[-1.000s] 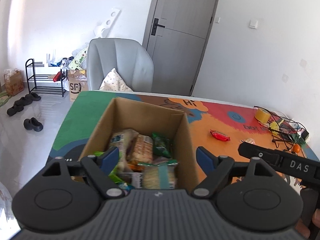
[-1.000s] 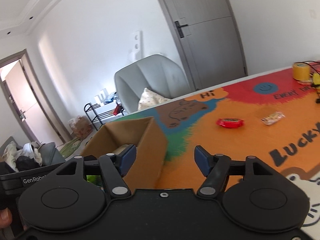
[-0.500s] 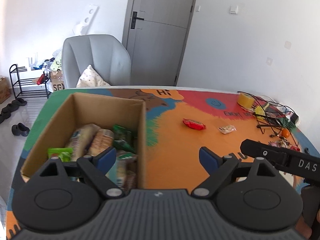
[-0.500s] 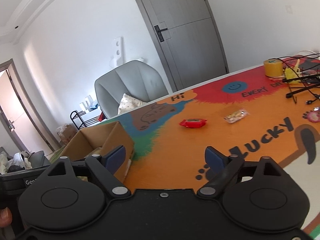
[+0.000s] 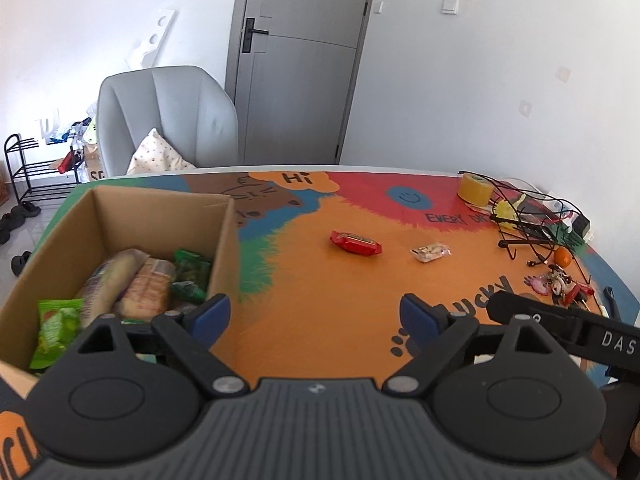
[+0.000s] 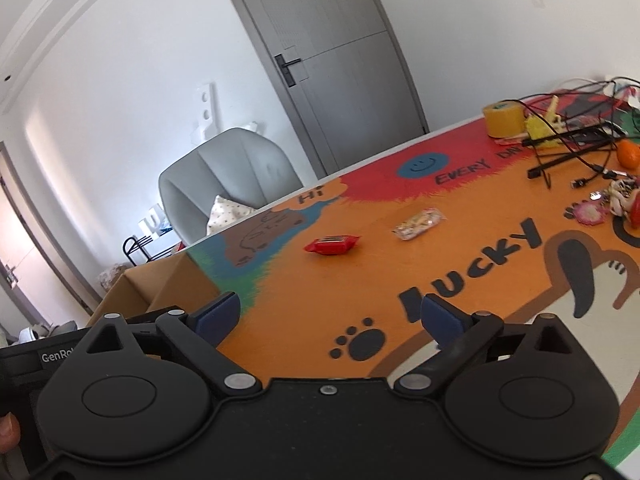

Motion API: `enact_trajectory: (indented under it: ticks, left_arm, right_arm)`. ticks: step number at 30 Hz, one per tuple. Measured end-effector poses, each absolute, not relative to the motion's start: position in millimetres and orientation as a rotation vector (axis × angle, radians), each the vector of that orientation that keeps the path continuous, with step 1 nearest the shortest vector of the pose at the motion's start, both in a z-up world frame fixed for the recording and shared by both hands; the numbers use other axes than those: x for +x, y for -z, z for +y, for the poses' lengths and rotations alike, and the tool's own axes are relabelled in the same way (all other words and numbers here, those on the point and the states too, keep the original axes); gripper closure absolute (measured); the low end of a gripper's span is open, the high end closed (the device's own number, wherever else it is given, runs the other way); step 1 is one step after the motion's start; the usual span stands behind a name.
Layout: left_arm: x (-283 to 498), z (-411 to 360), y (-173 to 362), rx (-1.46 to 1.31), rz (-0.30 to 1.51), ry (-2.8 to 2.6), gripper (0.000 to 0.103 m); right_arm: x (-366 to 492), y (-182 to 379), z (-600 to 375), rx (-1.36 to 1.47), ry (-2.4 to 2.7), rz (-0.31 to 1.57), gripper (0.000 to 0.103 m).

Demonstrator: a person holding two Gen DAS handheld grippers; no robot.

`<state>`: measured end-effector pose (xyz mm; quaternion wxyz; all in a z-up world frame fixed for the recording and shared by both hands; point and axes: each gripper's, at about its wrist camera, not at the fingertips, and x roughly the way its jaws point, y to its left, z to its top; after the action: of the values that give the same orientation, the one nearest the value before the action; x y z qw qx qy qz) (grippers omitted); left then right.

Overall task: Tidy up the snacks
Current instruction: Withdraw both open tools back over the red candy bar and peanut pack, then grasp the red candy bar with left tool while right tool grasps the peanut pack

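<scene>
- Left wrist view: the cardboard box at nine o'clock is cut off by the frame edge; the packets inside blur together.
- Colourful table mat, grey chair and door at twelve.
- Red snack and clear snack lie mid-table at one o'clock.
- Left gripper released, empty.
- Right gripper opening, nothing between its jaws.

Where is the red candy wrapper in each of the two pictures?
Left wrist view: red candy wrapper lies on the orange mat, right of centre, right of the cardboard box.
Right wrist view: it lies mid-picture, above the gripper.
Shared landmark: the clear snack packet just to its right.
</scene>
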<state>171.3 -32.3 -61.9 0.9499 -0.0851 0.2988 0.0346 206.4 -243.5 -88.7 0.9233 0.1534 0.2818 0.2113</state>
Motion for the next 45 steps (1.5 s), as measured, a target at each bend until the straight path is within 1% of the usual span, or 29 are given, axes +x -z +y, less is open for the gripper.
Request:
enact_trajectory:
  ticks: [7, 13, 15, 18, 23, 26, 27, 31, 34, 39, 45]
  left_arm:
    - [192, -49, 67, -0.159, 0.593, -0.048, 0.012]
    - [213, -54, 72, -0.172, 0.594, -0.040, 0.012]
    - [223, -55, 74, -0.182, 0.603, -0.035, 0.013]
    - [237, -56, 77, -0.198, 0.618, -0.029, 0.015]
    - [261, -59, 81, -0.205, 0.644, -0.026, 0.023]
    - [276, -60, 85, -0.211, 0.662, -0.020, 0.031]
    - [281, -61, 86, -0.214, 0.666, -0.019, 0.034]
    - [299, -62, 92, -0.231, 0.684, -0.013, 0.043]
    - [314, -64, 98, -0.233, 0.707, -0.011, 0.047]
    - [336, -66, 111, -0.250, 0.743, -0.012, 0.050]
    - [362, -61, 126, -0.303, 0.789, -0.018, 0.050]
  right_arm:
    - [226, 99, -260, 0.351, -0.414, 0.578, 0.006]
    - [250, 107, -264, 0.368, -0.419, 0.597, 0.022]
    - [259, 109, -264, 0.374, -0.419, 0.608, 0.029]
    - [273, 112, -264, 0.378, -0.423, 0.625, 0.037]
    - [297, 118, -262, 0.388, -0.429, 0.657, 0.045]
    - [310, 121, -261, 0.389, -0.434, 0.672, 0.048]
    - [315, 122, -260, 0.387, -0.434, 0.678, 0.050]
    - [332, 128, -260, 0.388, -0.436, 0.704, 0.053]
    - [343, 131, -260, 0.390, -0.435, 0.720, 0.053]
    - [363, 139, -260, 0.391, -0.433, 0.744, 0.055]
    - [386, 150, -255, 0.380, -0.434, 0.780, 0.055]
